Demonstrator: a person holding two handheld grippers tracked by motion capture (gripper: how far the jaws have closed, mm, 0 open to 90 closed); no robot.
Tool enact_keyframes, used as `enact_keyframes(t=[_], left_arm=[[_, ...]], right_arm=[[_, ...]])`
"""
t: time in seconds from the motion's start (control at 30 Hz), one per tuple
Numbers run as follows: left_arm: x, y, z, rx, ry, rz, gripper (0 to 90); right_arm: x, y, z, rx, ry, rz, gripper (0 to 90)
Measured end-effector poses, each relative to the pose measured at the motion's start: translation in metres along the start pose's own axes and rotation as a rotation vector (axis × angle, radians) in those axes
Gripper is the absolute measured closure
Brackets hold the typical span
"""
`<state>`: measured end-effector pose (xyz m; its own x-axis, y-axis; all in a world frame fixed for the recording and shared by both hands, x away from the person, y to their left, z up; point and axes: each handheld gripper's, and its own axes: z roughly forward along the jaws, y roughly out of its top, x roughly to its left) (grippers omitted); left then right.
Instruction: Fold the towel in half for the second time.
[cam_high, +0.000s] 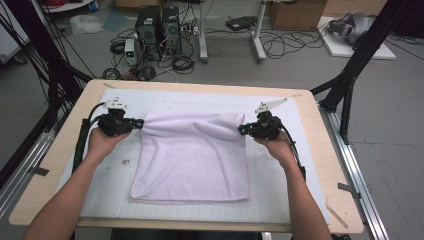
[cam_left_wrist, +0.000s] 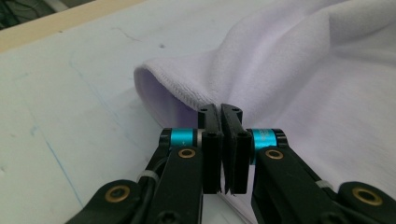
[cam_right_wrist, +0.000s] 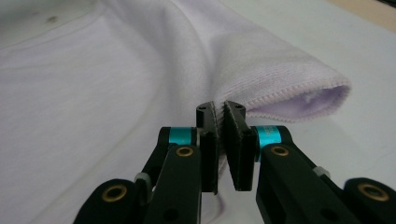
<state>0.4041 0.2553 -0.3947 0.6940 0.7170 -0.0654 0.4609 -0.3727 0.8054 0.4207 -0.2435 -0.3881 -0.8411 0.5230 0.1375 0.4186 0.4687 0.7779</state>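
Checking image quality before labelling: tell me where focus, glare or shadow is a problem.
High view: even light, soft throughout, no glare on the towel. Left gripper view: left gripper sharp, the towel's far folds slightly soft. Right gripper view: right gripper sharp, table top washed out.

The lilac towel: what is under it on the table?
The towel lies on a pale gridded mat covering the wooden table. Its far corners are pinched and raised by the left hand-held gripper and right hand-held gripper. Whatever lies beneath its flat middle is hidden.
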Motion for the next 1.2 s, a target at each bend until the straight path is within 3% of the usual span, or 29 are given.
enact_keyframes(t=[0.17,0.23,0.3,0.4,0.53,0.73,0.8,0.87,0.93,0.97,1.0,1.07,1.2], left_arm=[[-0.027,-0.042,-0.02,0.043,-0.068,0.033,86.1],[-0.033,-0.054,-0.023,0.076,-0.077,0.044,81.8],[-0.033,-0.058,-0.026,0.081,-0.078,0.048,70.9],[-0.027,-0.048,-0.03,0.057,-0.054,0.032,53.8],[-0.019,-0.02,-0.025,0.013,-0.052,0.011,44.8],[-0.014,0.005,0.003,0.026,-0.074,-0.032,40.1],[-0.015,0.009,0.011,0.038,-0.083,-0.015,43.4],[-0.018,0.012,0.016,0.045,-0.081,0.019,65.0],[-0.018,0.012,0.016,0.048,-0.101,0.024,85.3],[-0.019,0.012,0.015,0.048,-0.098,0.023,86.6],[-0.019,0.012,0.011,0.044,-0.09,0.028,87.1],[-0.017,0.01,0.0,0.01,-0.085,0.009,87.3],[-0.019,0.003,-0.029,-0.047,-0.096,-0.007,87.4]], right_arm=[[0.026,-0.033,-0.007,0.041,0.059,0.014,82.5],[0.029,-0.044,-0.008,0.07,0.068,0.02,67.6],[0.027,-0.047,-0.016,0.064,0.037,0.031,61.8],[0.021,-0.04,-0.029,-0.021,-0.004,0.057,51.9],[0.013,-0.022,-0.022,-0.029,-0.039,0.05,45.5],[-0.006,-0.012,0.013,0.054,-0.028,0.079,41.6],[-0.011,-0.017,0.022,0.081,-0.017,0.11,40.3],[-0.018,-0.024,0.03,0.122,0.005,0.151,43.7],[-0.021,-0.03,0.031,0.121,0.047,0.182,64.1],[-0.019,-0.032,0.031,0.112,0.08,0.182,76.4],[-0.016,-0.032,0.03,0.108,0.093,0.158,82.4],[-0.01,-0.028,0.026,0.103,0.072,0.118,84.9],[0.005,-0.015,0.002,0.011,0.042,0.04,85.1]])
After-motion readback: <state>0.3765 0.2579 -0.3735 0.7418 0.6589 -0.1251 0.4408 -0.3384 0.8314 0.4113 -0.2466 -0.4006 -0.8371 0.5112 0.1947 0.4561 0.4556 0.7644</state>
